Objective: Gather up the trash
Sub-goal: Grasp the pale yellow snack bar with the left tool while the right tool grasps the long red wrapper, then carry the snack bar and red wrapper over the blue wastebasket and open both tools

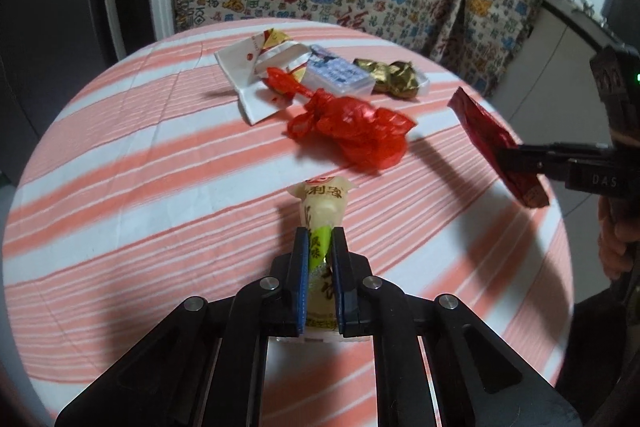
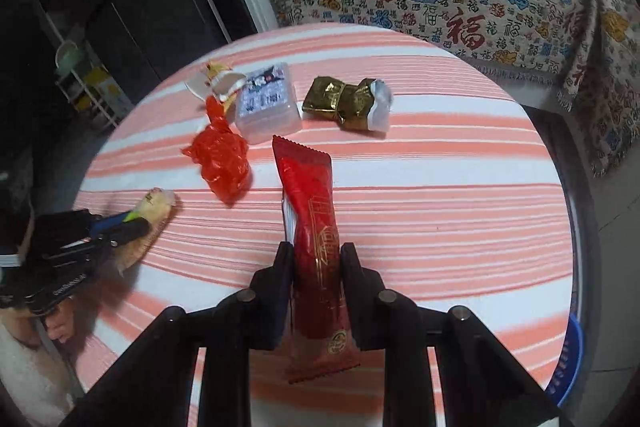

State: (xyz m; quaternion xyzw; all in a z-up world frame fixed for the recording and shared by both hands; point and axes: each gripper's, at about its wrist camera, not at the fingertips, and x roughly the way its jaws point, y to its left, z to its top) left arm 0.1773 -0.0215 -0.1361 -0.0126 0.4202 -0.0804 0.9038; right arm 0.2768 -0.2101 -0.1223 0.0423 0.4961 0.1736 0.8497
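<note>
My left gripper [image 1: 320, 239] is pinching a pale yellow snack packet [image 1: 324, 207], lifted off the striped tablecloth [image 1: 160, 187]. My right gripper [image 2: 316, 255] is clamped on a long red wrapper [image 2: 312, 227], also held above the table. Farther off lie a crumpled red bag [image 1: 352, 131], a gold wrapper [image 2: 344, 99], a clear plastic box [image 2: 268, 103] and a torn white wrapper [image 1: 248, 67].
</note>
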